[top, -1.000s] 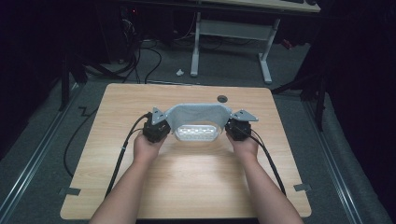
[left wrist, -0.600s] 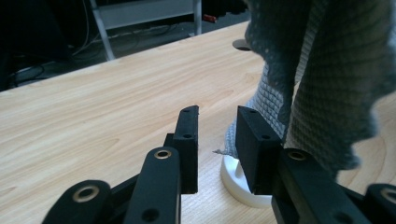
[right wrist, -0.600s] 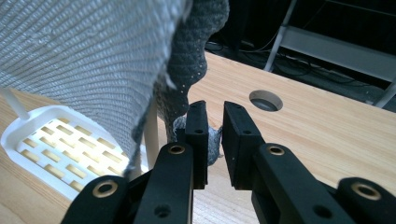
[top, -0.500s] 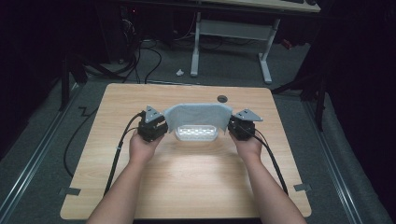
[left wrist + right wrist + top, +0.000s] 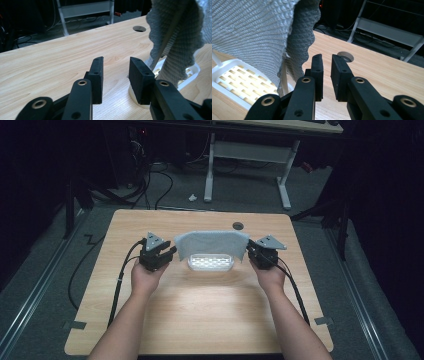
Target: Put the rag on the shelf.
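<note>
1. Grey knitted cloth [image 5: 212, 244] hangs draped over the thin uprights of a white rack [image 5: 211, 263], between the two grippers and just ahead of both.
2. Left gripper [image 5: 167, 254] sits just beside the cloth's left edge; its jaws have just been opening, and now they're apart with nothing between them, the cloth hanging free off to one side in the left gripper view.
3. Right gripper [image 5: 251, 251] is near the cloth's right edge, jaws parted a little, also empty.
4. My read: the draping looks finished and both ends let go. What's left seems only to draw the hands away across the wooden table [image 5: 200, 320].
</note>
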Motion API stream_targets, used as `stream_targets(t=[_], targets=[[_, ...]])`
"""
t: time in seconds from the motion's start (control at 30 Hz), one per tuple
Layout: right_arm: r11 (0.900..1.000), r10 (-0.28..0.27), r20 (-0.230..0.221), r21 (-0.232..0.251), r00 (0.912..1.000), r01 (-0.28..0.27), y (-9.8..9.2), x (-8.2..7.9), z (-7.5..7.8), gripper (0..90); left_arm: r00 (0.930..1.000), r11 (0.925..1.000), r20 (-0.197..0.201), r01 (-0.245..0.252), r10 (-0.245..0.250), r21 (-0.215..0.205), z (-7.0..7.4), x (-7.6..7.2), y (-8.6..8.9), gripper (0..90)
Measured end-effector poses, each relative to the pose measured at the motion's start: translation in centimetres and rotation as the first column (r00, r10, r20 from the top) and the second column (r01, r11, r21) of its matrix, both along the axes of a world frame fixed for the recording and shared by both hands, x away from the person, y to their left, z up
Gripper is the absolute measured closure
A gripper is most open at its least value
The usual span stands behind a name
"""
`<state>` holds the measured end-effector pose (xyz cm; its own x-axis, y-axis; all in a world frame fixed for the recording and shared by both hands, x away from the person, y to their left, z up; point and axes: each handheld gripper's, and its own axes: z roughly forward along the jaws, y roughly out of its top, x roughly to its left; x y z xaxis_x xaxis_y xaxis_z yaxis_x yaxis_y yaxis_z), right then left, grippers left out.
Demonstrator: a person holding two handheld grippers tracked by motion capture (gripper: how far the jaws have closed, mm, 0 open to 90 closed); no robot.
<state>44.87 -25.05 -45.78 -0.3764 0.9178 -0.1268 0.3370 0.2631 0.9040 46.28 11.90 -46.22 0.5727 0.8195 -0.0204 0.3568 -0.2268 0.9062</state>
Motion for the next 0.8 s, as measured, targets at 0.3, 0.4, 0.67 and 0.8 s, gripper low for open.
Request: stream_targets(t=[0.3, 0.4, 0.67, 0.8], targets=[[1.0, -0.006, 0.003, 0.0, 1.0, 0.006, -0.5, 0.0, 0.1, 81.3, 0.9998, 0.9998, 0.003, -0.021, 0.021, -0.008, 0.0, -0.1, 0.7, 63.9], [1.0, -0.005, 0.006, 0.0, 1.0, 0.005, -0.5, 0.0, 0.1, 81.2, 0.9998, 0.9998, 0.003, -0.019, 0.019, -0.008, 0.0, -0.1, 0.8, 63.8], [1.0, 0.003, 0.031, 0.024, 0.9995, -0.004, -0.9, -1.3, 0.7, 76.8, 0.9995, 0.9996, 0.025, -0.021, 0.021, -0.017, 0.6, -1.2, 1.1, 60.6], [1.0, 0.001, 0.031, 0.031, 0.9995, -0.002, -1.4, -2.3, 0.8, 77.3, 0.9989, 0.9995, 0.044, -0.015, 0.016, -0.028, 0.7, -2.5, 1.6, 60.5]])
